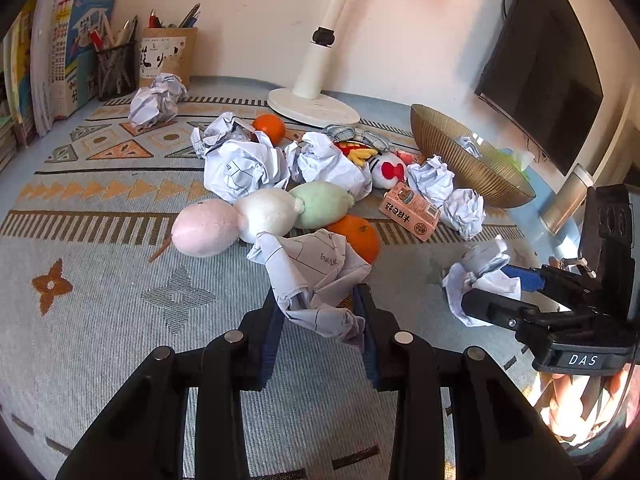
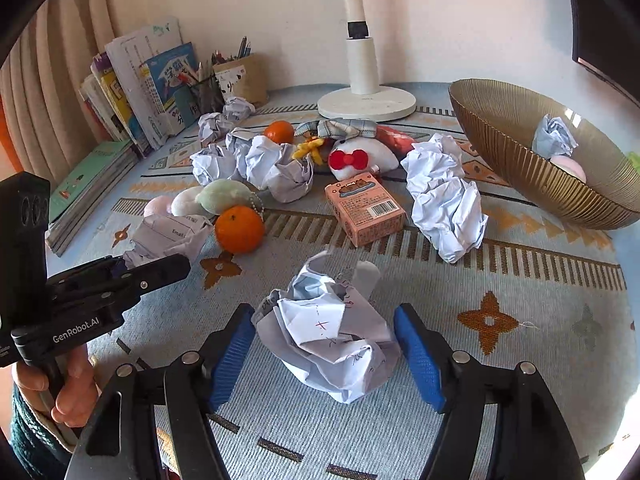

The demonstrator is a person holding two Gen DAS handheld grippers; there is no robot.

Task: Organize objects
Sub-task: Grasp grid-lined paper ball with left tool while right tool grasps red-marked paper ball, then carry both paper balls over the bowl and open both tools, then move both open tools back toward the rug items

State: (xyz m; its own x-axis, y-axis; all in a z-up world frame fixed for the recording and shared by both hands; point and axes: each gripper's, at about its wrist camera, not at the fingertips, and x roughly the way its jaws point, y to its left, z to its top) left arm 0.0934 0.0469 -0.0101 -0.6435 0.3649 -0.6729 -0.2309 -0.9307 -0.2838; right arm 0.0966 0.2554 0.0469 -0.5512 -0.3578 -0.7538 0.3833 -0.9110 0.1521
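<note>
My left gripper [image 1: 320,300] is shut on a crumpled paper ball [image 1: 316,280] with printed lines, beside an orange [image 1: 356,236]. It also shows in the right wrist view [image 2: 156,264], with that paper [image 2: 172,236]. My right gripper [image 2: 324,332] is open, its blue pads on either side of another crumpled paper ball [image 2: 332,336] lying on the patterned cloth. In the left wrist view the right gripper [image 1: 492,292] sits around that paper [image 1: 480,284]. A gold ribbed bowl [image 2: 508,152] at the right holds a paper ball [image 2: 554,136].
Several paper balls [image 2: 444,204], a second orange [image 2: 279,131], pastel plush balls [image 1: 260,216], a white plush toy [image 2: 360,158] and a pink carton [image 2: 366,208] lie mid-table. A white lamp base [image 2: 366,104], pen holders [image 1: 116,68] and books [image 2: 132,92] stand at the back.
</note>
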